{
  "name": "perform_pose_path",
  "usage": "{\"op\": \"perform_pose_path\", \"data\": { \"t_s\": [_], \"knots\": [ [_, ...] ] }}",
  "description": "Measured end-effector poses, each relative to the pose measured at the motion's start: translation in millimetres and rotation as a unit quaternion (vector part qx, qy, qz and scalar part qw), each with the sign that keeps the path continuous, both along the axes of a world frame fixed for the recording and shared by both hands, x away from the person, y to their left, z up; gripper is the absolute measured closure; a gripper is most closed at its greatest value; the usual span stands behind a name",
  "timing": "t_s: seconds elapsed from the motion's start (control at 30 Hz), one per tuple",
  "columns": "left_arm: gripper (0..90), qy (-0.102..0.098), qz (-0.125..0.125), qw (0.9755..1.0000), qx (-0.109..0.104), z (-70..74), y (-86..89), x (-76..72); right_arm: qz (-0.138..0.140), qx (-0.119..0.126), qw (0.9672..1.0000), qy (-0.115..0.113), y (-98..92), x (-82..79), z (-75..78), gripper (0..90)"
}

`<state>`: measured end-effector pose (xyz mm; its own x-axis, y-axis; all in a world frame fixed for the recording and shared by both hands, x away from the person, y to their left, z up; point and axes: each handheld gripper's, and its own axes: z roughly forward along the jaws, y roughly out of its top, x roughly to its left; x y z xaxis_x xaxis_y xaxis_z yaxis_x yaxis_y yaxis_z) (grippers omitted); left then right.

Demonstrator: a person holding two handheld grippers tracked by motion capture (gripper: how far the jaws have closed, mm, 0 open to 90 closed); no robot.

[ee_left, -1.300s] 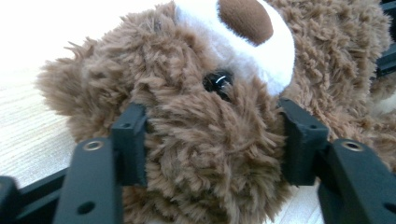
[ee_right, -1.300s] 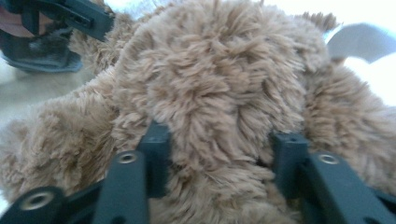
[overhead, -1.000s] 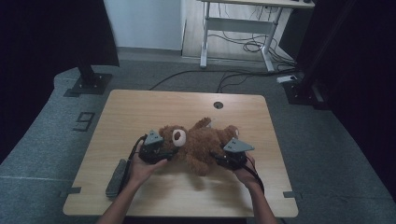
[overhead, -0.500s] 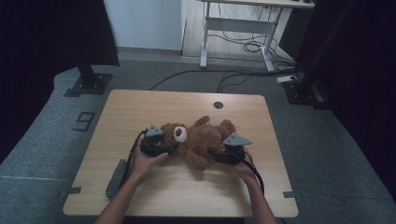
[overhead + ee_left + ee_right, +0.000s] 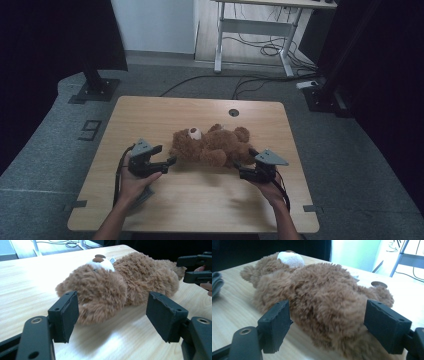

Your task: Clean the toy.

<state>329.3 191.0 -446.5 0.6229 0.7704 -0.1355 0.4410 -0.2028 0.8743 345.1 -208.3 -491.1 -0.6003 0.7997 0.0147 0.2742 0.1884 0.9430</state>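
While it lies on its back near the middle of the tabletop (image 5: 150, 115), the brown teddy bear (image 5: 212, 146) has its head toward the person's left and its white muzzle with a brown nose turned up. In the left gripper view the bear's head (image 5: 100, 290) fills the space just ahead of the two black pads, with the muzzle on top and the body stretching away behind it. In the right gripper view the bear's furry body (image 5: 324, 302) lies between and just beyond the pads, the muzzle far off at the upper left.

At the head end, the left tongs (image 5: 167, 162) stand just beside the bear; their jaws have just been opening and are now wide apart, pressing on nothing (the head sits a little ahead of the pads, not between them). At the other end, the right tongs (image 5: 245, 165) sit against the bear's lower body; their jaws too have just been opening and stand wide, with fur between the pads but no pad squeezing it. Each is held in one of the person's hands, forearms coming in from the near edge.

A round cable hole (image 5: 234, 112) shows in the tabletop beyond the bear.
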Motion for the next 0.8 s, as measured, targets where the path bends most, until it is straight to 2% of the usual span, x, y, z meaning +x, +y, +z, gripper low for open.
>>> {"op": "perform_pose_path", "data": {
  "t_s": [0.07, 0.17, 0.27, 0.37, 0.5, 0.57, 0.67, 0.8],
  "knots": [
    [27.0, 0.005, -0.005, 1.0, -0.001, -2.8, 5.6, -8.9, -0.004, 0.005, 1.0, -0.003, -3.4, -6.9, -1.7, 20.3],
    [27.2, 0.01, -0.006, 0.9999, 0.009, -9.7, 12.9, -20.2, 0.007, 0.014, 0.9999, 0.0, -8.6, -19.1, -4.1, 21.7],
    [27.9, 0.013, -0.004, 0.9999, 0.003, -17.2, 22.1, -28.4, 0.02, 0.021, 0.9996, 0.004, -12.4, -30.2, -7.6, 23.0],
    [28.3, 0.016, -0.008, 0.9997, 0.019, -21.4, 27.9, -32.5, 0.024, 0.022, 0.9994, 0.006, -13.9, -36.9, -12.0, 23.6],
    [28.9, 0.009, -0.004, 0.9997, 0.023, -26.5, 37.7, -44.4, 0.018, 0.021, 0.9996, 0.01, -18.7, -47.3, -16.0, 24.2],
    [29.0, 0.007, -0.002, 0.9997, 0.025, -28.2, 39.1, -46.3, 0.017, 0.03, 0.9993, 0.014, -22.6, -53.2, -18.5, 24.7],
    [29.5, 0.015, 0.011, 0.9995, 0.024, -39.2, 45.3, -53.3, 0.017, 0.024, 0.9994, 0.018, -25.7, -62.9, -25.0, 25.1],
    [29.8, 0.018, 0.012, 0.9993, 0.029, -48.0, 46.5, -61.7, 0.011, 0.021, 0.9995, 0.021, -32.7, -74.4, -36.4, 25.9]
  ]
}}
